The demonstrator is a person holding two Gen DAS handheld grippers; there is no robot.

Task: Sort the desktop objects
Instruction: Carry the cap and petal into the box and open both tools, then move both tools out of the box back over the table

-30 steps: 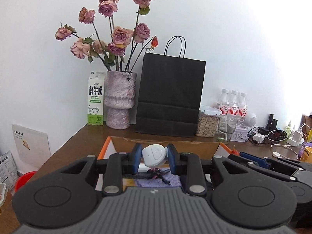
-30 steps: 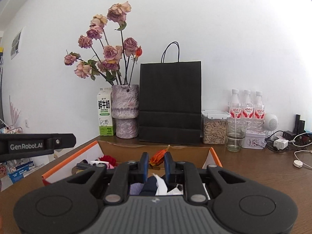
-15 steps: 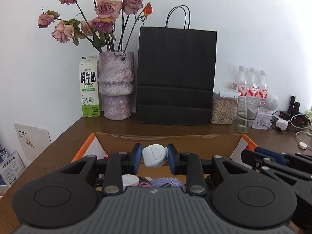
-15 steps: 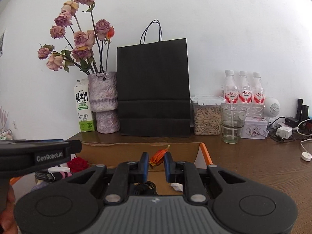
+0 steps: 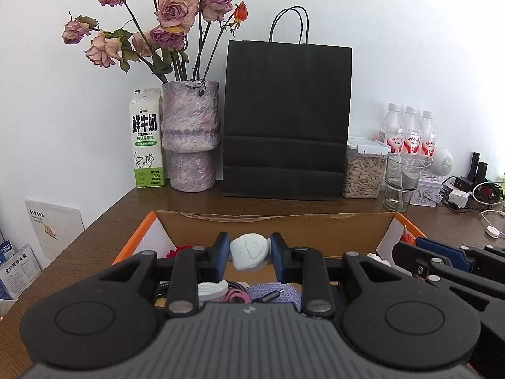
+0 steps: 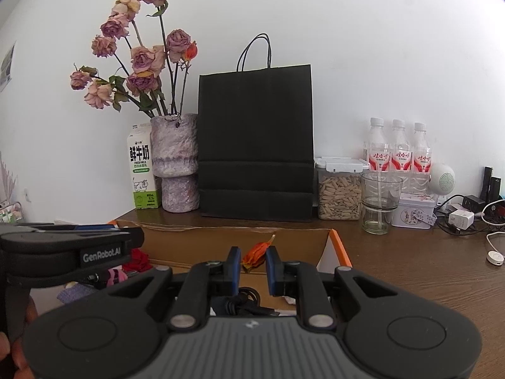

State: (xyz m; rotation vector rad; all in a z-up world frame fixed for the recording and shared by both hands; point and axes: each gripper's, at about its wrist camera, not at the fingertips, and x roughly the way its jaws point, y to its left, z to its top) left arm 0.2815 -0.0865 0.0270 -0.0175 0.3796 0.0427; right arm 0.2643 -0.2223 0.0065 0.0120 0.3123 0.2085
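**Left wrist view: white object held over open box, release pending**

Left wrist view shows the left gripper [image 5: 250, 252] closed on a small white rounded object [image 5: 250, 252], pinched at its two sides by the blue pads [image 5: 222, 252]. It sits at lower centre of the frame, above the interior of the cardboard box [image 5: 284, 225], short of the far wall. Box contents below include a white disc [image 5: 212, 290], a purple knitted piece [image 5: 271, 293] and a cable; they are crowded.

Right wrist view shows the right gripper [image 6: 251, 270] with jaws narrow and nothing between the pads. The orange dried flower [image 6: 256, 254] seen in the gap lies farther back inside the box, apart from the gripper. A black cable [image 6: 243, 308] lies beneath it.

Orientation: the white object's broad face, with an embossed mark, points back toward the camera. Its long axis appears to run roughly across the jaws, left to right in frame, slightly tilted; this is a judgement, as the outline is nearly round.

Risks, as judged:
- The grip bears on curved, smooth sides; the object could squirt out forward or backward.
- A release from here could bounce it off the items below.
- The two grippers are close together at lower right of the left view; a sideways move could knock them.
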